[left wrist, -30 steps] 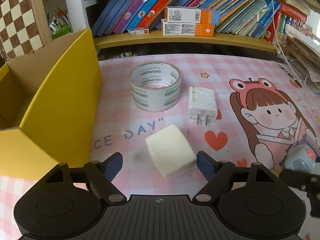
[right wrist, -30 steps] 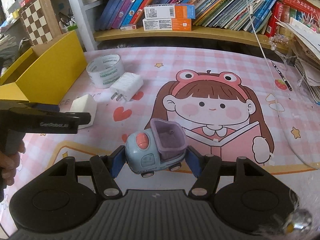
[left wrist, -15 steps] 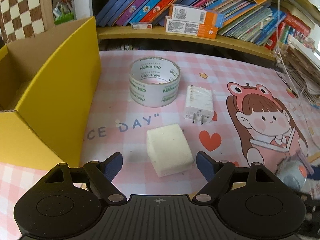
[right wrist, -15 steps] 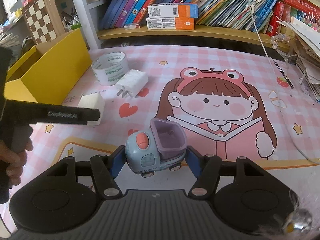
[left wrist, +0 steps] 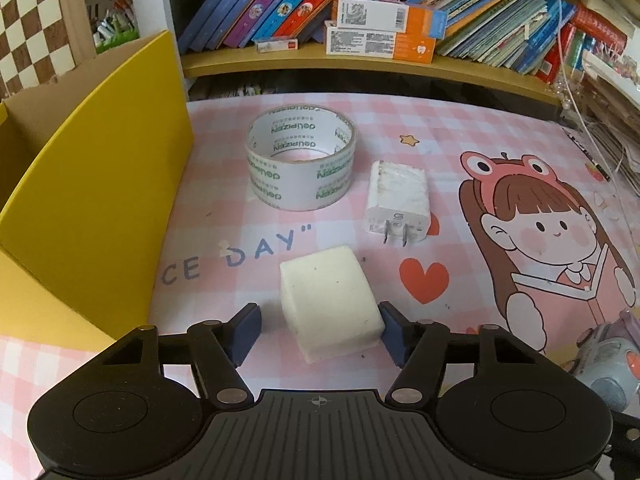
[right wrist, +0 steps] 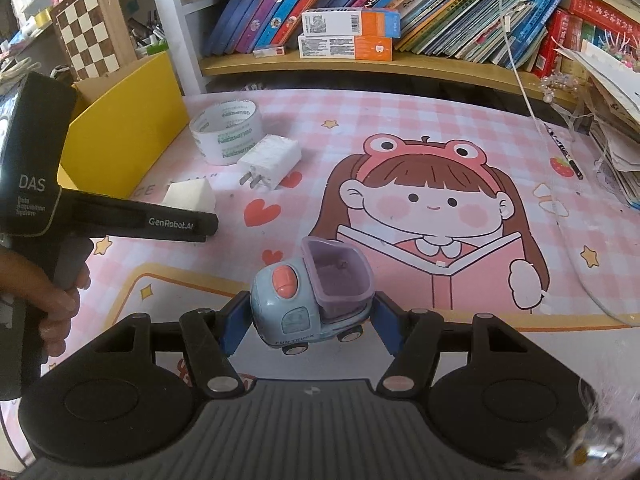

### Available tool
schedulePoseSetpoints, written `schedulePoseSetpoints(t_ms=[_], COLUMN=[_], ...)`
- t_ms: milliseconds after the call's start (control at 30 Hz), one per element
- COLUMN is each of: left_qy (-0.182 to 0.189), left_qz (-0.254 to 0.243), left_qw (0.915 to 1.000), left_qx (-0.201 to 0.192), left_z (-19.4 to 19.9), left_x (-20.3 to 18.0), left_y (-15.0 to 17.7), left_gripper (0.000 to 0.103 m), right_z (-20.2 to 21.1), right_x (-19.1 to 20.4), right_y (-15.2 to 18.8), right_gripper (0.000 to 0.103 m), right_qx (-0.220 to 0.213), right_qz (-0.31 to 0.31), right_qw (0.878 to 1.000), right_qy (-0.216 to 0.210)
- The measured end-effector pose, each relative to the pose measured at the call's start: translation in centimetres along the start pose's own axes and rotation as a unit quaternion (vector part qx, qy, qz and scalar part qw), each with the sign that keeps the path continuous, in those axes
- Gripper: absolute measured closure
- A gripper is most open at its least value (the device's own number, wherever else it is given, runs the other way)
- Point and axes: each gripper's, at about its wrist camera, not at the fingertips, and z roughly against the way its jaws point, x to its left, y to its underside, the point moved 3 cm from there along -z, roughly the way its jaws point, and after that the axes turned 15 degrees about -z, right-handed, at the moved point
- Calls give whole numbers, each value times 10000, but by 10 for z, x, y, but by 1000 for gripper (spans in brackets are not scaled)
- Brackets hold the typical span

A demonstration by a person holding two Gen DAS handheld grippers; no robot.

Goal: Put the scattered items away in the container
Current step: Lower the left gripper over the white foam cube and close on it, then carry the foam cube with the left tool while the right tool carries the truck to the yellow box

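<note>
A white foam block lies on the pink mat between the open fingers of my left gripper; the right pad is at its side, the left pad stands clear of it. A tape roll and a white plug adapter lie beyond it. The yellow cardboard box stands to the left. My right gripper straddles a blue toy truck with small gaps at both pads. The left gripper's body shows in the right wrist view, over the foam block.
A wooden shelf with books and two orange-and-white cartons runs along the back. A checkered board stands behind the box. Papers and a cable crowd the right edge. The toy truck also shows in the left wrist view.
My left gripper has turned and closed in around the foam block, its fingers narrower than before. My right gripper has risen slightly, still around the truck.
</note>
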Motion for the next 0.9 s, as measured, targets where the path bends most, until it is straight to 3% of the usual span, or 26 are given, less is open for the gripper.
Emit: schedulePoseSetpoints(t_ms=[100, 333, 633, 900], left_qy=[79, 198, 543, 585], left_qz=[-49, 175, 57, -172], left_qw=[9999, 9996, 9976, 9963], left_qx=[-41, 92, -419, -604], left_z=[2, 10, 62, 96], left_x=[-2, 3, 0, 4], left_y=[-1, -1, 0, 16], left_gripper=[57, 68, 69, 70], right_z=[3, 11, 16, 20], right_x=[-1, -1, 3, 11], right_y=[-1, -1, 1, 2], right_gripper=[41, 41, 41, 41], right_qx=[-49, -140, -180, -175], right_qz=[-11, -24, -36, 32], right_qw=[10000, 9999, 9998, 9998], right_qy=[35, 70, 88, 105])
